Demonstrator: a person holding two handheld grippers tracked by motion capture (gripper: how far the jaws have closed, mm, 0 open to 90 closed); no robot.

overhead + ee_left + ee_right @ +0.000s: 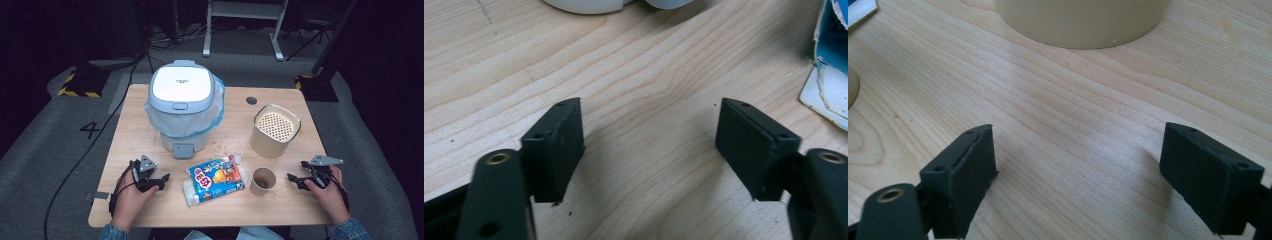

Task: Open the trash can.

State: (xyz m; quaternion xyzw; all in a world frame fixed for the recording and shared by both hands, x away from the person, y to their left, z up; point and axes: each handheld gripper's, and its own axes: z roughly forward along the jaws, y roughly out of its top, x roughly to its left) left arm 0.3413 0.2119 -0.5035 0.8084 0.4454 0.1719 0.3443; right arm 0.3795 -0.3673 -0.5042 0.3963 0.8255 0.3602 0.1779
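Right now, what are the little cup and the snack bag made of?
The little cup looks like matte brown paper, with a thin rolled rim. The snack bag seems to be glossy plastic film: it glints, wrinkles, and has a torn open corner. Both are guesses from looks.

We hold our left black two-jaw tongs (162,181) and right black two-jaw tongs (295,180) low, jaws spread wide and empty, pointing inward toward each other.

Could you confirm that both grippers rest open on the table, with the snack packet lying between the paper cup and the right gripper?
Not quite: in the high view the snack packet lies between the left gripper and the paper cup; the cup sits beside the right gripper. Both grippers are indeed open on the table.
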